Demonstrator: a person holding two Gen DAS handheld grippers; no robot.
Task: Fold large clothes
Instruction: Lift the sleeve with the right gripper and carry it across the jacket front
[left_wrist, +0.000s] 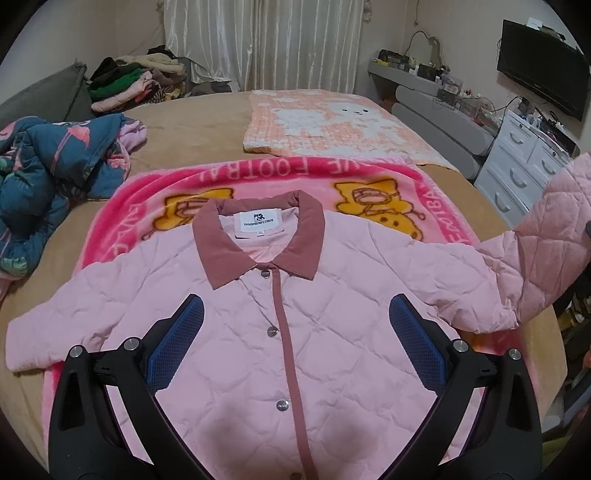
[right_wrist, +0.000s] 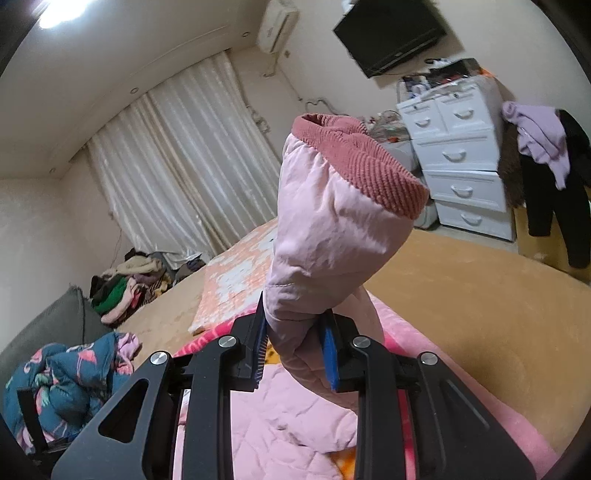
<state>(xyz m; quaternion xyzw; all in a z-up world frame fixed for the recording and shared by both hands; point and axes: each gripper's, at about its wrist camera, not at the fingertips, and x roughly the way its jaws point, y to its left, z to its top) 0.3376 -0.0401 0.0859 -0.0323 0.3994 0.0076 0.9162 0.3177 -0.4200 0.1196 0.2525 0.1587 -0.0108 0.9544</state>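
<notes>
A pink quilted jacket (left_wrist: 288, 295) with a dusty-red collar lies face up, snapped shut, on a pink cartoon blanket (left_wrist: 258, 181) on the bed. My left gripper (left_wrist: 295, 314) is open and empty, hovering over the jacket's chest with a finger on each side of the placket. My right gripper (right_wrist: 295, 332) is shut on the jacket's right sleeve (right_wrist: 332, 221) and holds it up in the air, ribbed red cuff (right_wrist: 369, 162) on top. The lifted sleeve also shows in the left wrist view (left_wrist: 546, 236) at the right edge.
A crumpled blue flamingo quilt (left_wrist: 48, 173) lies at the bed's left. An orange-and-white blanket (left_wrist: 332, 125) lies beyond. A pile of clothes (left_wrist: 140, 81) sits at the far left corner. White drawers (right_wrist: 461, 162) and a wall TV (right_wrist: 391, 33) stand to the right.
</notes>
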